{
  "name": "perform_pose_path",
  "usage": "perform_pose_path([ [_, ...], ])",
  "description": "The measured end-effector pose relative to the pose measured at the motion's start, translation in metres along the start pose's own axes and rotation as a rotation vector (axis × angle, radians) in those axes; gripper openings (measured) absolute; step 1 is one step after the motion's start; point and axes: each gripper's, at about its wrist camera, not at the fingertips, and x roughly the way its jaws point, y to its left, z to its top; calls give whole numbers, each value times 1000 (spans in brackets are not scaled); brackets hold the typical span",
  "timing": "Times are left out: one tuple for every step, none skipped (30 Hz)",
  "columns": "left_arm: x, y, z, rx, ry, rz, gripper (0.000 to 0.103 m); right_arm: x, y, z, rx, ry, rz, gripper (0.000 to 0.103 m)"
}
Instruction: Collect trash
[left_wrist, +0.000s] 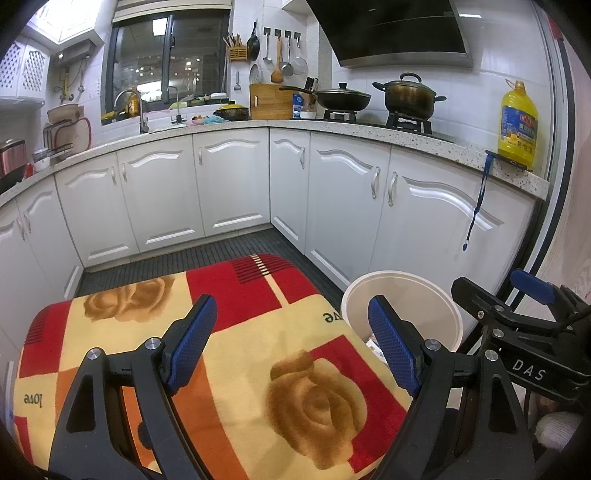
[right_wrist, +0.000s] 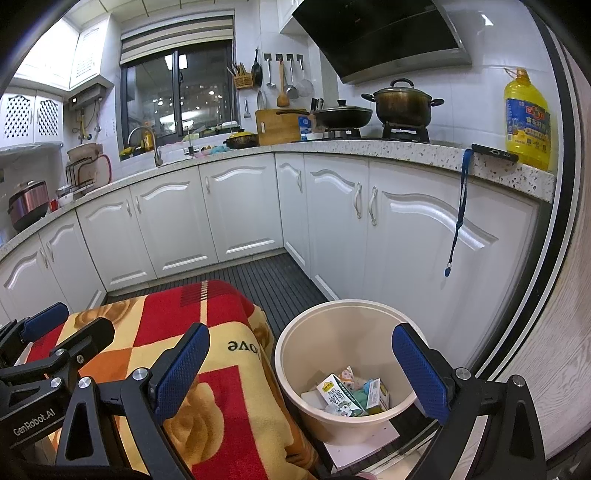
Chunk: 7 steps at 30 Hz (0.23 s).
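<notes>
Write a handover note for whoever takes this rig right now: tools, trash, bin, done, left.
Left tool: open, empty, above the blanket.
Right tool: open, empty, aimed toward the bin.
Bin stands on the floor right of the blanket-covered surface; inside are a milk carton and other small packaging.
Done: some trash is in the bin.
Left: no loose trash shows on the blanket or floor in either view; look elsewhere before stopping.

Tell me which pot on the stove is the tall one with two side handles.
The brass-coloured stockpot on the right burner: deep, with loop handles on both sides. The black pan left of it is shallow with one long handle.
</notes>
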Motion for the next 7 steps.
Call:
perform_pose_path([
  [0,0,0,3,-3,-1,84,1,0,-1,-1,1,0,98],
  [0,-1,-1,8,-9,-3,84,2,0,-1,-2,3,0,98],
  [1,0,-1,10,-11,-4,84,3,0,-2,-4,5,0,98],
  [1,0,-2,11,-12,-5,84,5,1,-1,-7,8,0,98],
  [2,1,-2,8,-11,-9,84,6,1,-1,-9,10,1,98],
  [3,3,-3,4,-10,-10,84,7,2,-2,-12,15,3,98],
  [4,6,-4,-1,-6,-8,84,8,4,-2,-15,18,4,98],
])
